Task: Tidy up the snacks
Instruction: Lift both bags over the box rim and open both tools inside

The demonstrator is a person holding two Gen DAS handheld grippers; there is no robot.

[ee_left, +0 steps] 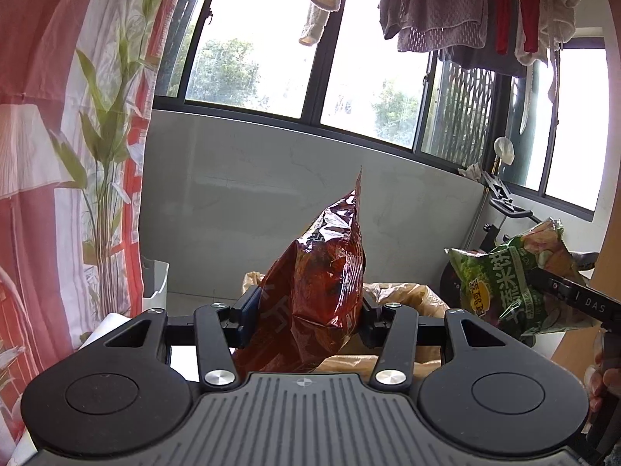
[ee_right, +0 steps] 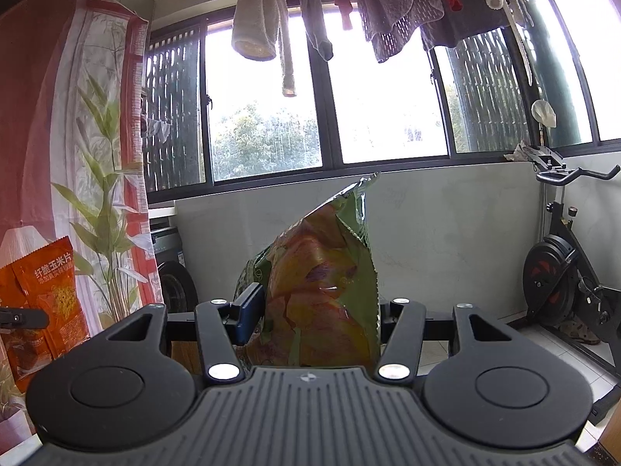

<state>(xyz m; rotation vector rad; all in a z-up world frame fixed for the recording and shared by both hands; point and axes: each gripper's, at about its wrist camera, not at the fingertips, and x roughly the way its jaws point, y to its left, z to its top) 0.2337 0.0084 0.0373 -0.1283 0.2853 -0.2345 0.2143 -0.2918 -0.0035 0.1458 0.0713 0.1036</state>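
**Q:** What is nearest the lens, and what surrounds it?

**A:** Nearest is the ribbed grey housing of my left gripper (ee_left: 306,310), with its black linkage arms. Beyond it lies crumpled tan plastic sheeting (ee_left: 411,295). A red-and-white curtain printed with bamboo (ee_left: 77,155) hangs on the left. Ahead stand a grey wall panel (ee_left: 252,178) and dark-framed windows (ee_left: 349,77), with laundry (ee_left: 446,7) hanging above them. An exercise bike (ee_right: 562,272) stands to the right in my right wrist view. Nothing stands between either camera and its bag.

**Q:** Where is each bag relative to the fingers?

**A:** The red snack bag (ee_left: 322,287) stands between my left fingers, both pads pressing its sides; that claw is clenched on it. The bag rises upright above the fingers, its sealed top corner pointing up. My right gripper (ee_right: 316,314) is likewise clamped on the green snack bag (ee_right: 322,279), which fills the gap between its fingers. Each bag also shows in the other camera, at the frame edge, held clear of any surface.

**Q:** Appearance of the bags?

**A:** Red bag: glossy, creased foil, orange-red front with white print and a corn-chip picture. Green bag: crinkled foil, green with white characters on one face, yellow and orange pictures on the other, top seal bent.
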